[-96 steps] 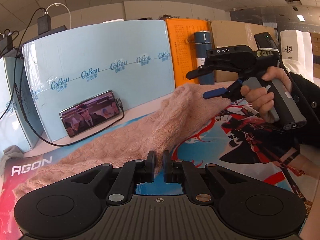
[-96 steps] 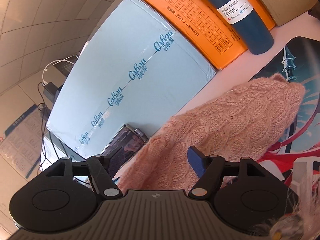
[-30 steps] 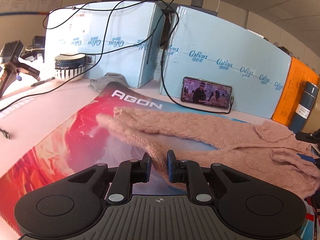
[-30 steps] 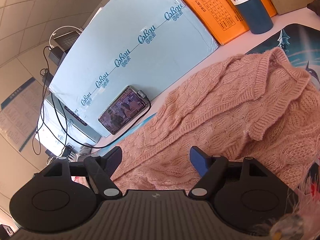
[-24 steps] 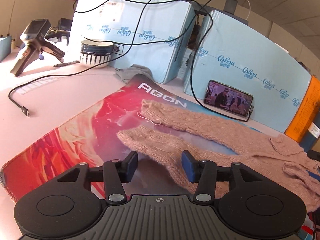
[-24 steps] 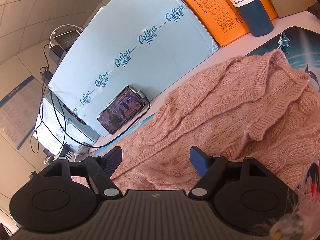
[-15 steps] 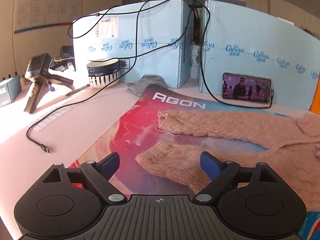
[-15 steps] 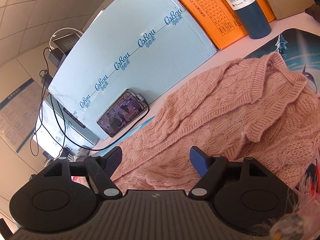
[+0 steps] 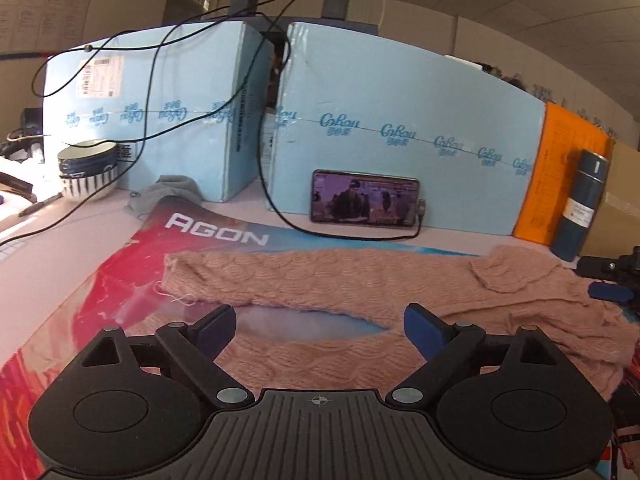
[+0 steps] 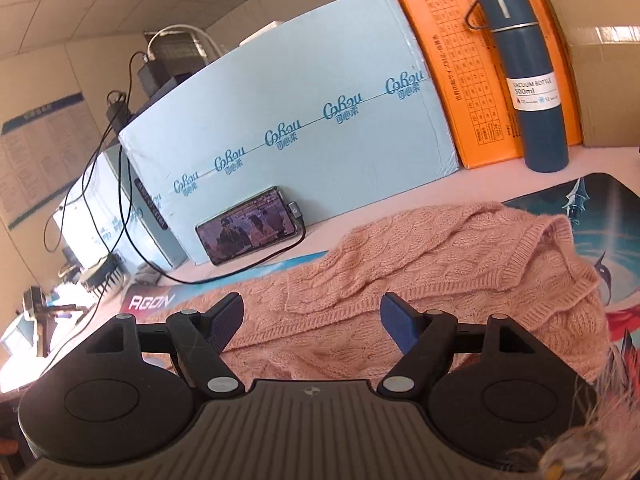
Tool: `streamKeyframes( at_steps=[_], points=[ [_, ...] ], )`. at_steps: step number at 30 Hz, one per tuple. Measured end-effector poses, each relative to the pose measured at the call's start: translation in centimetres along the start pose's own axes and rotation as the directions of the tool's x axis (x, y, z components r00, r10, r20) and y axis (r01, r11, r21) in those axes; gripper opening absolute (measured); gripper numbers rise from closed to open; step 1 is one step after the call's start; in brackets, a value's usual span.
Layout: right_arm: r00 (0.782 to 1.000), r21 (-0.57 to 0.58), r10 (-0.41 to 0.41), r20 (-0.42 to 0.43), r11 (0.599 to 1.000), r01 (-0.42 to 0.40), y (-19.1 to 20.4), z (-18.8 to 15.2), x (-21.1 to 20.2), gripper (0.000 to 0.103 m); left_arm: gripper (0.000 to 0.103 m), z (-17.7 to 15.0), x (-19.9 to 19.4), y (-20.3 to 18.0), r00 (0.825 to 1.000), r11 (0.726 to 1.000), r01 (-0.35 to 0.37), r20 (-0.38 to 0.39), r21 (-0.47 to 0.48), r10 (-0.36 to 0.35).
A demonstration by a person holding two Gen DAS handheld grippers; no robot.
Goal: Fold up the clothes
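A pink cable-knit sweater (image 9: pixel 360 276) lies spread over the printed desk mat (image 9: pixel 120 280), with two sleeves stretched out to the left. My left gripper (image 9: pixel 320 320) hovers over the nearer sleeve; its jaws are opening wide and nothing sits between the pads. The sweater's body (image 10: pixel 460 256) fills the right wrist view, its hem bunched at the right. My right gripper (image 10: pixel 312 312) is open just above the knit and holds nothing. The right gripper's blue fingertip (image 9: pixel 608 291) also shows at the right edge of the left wrist view.
Light blue boxes (image 9: pixel 400 140) stand along the back, with a phone (image 9: pixel 364 202) leaning on one and a black cable (image 9: pixel 340 236) trailing from it. An orange box (image 10: pixel 480 60) and a blue vacuum bottle (image 10: pixel 528 80) are at the back right. Stacked bowls (image 9: pixel 86 168) and a grey cloth (image 9: pixel 172 192) sit at the back left.
My left gripper let go of the sleeve, opened wide and pulled back; the sleeve now rests on the mat. My right gripper rolled level and rose slightly, still open.
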State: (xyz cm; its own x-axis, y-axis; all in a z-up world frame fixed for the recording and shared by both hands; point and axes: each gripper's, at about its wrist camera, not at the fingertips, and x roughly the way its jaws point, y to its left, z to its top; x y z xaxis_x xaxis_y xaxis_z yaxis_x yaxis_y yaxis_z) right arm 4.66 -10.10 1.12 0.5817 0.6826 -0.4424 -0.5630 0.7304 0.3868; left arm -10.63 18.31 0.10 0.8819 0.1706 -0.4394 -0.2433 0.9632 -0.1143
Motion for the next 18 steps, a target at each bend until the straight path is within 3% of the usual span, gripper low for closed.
streamKeyframes(
  at_steps=[3,8,9,11,14,18],
  points=[
    [0.996,-0.06,-0.01,-0.093,0.998,0.004,0.2,-0.4,1.1,0.072,0.093,-0.3,1.4,-2.6,0.996,0.992,0.071,-0.063,0.104,-0.065],
    [0.981,-0.115,0.023,-0.195,0.992,-0.047,0.4,-1.9,2.2,0.068,0.094,-1.9,3.4,-4.3,0.983,0.979,0.081,-0.175,0.185,-0.048],
    [0.98,-0.122,0.021,-0.198,0.991,-0.046,0.4,-1.9,2.3,0.063,0.095,-2.0,3.5,-4.3,0.982,0.979,0.08,-0.181,0.186,-0.046],
    [0.979,-0.129,0.021,-0.202,0.99,-0.048,0.3,-1.9,2.4,0.04,0.096,-2.1,3.5,-4.0,0.982,0.981,0.083,-0.183,0.176,-0.05],
    [0.977,-0.138,0.03,-0.21,0.989,-0.06,0.1,-1.7,2.6,0.018,0.097,-2.1,3.5,-3.6,0.981,0.983,0.092,-0.186,0.16,-0.061],
    [0.964,-0.049,0.2,-0.178,0.976,-0.212,-0.5,-0.3,1.8,0.012,0.098,-2.1,3.5,-3.6,0.98,0.983,0.096,-0.187,0.156,-0.066]
  ],
)
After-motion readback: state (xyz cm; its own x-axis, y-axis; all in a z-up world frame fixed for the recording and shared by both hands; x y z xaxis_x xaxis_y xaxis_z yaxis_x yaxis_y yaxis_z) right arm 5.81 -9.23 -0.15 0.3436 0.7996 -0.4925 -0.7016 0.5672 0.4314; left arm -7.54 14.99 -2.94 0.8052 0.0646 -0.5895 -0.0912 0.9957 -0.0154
